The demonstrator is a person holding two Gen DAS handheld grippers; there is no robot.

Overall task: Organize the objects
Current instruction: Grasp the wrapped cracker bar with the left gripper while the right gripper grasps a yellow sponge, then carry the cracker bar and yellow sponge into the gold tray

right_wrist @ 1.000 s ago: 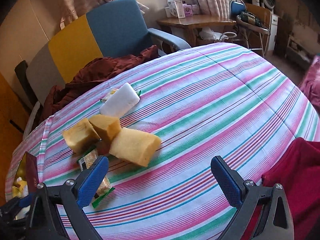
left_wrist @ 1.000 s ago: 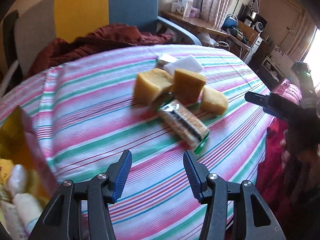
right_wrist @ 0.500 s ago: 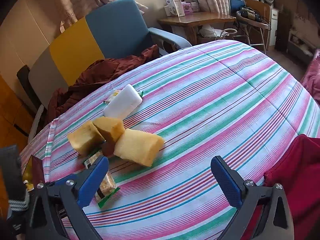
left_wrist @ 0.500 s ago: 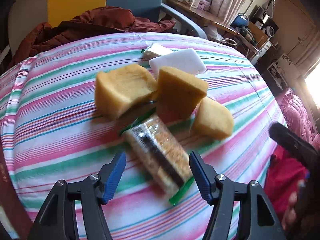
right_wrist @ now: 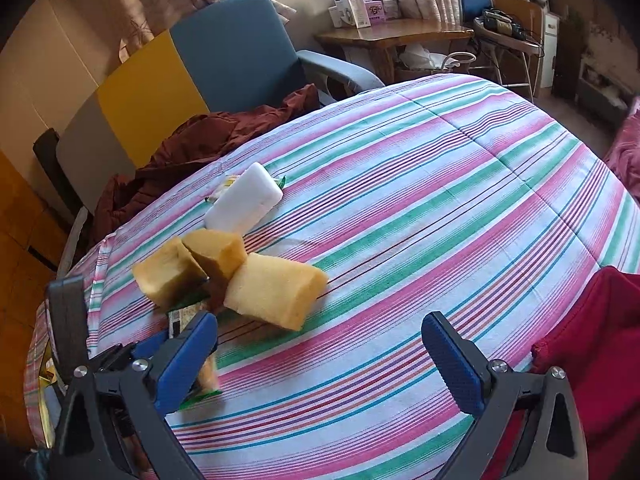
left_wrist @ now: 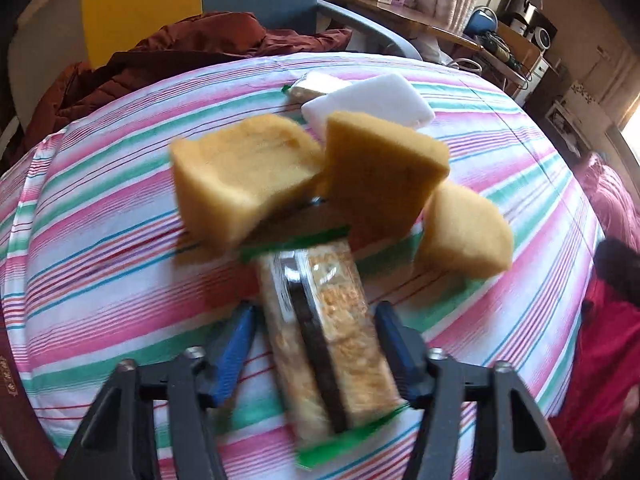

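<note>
Between left jaws: snack bar (left_wrist: pixel 326 332).

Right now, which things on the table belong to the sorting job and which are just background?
Job:
- wrapped snack bar, between the left tool's closing jaws
- three yellow sponges
- white block
- small packet

Background:
- armchair
- maroon jacket
- wooden desk

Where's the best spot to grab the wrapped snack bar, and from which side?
Grip the snack bar across its narrow width near the close end, coming from above. It lies flat, pointing away, and its far end tucks under the sponges, so the near half is the free part. The left gripper already straddles it there, jaws just closing in.
</note>
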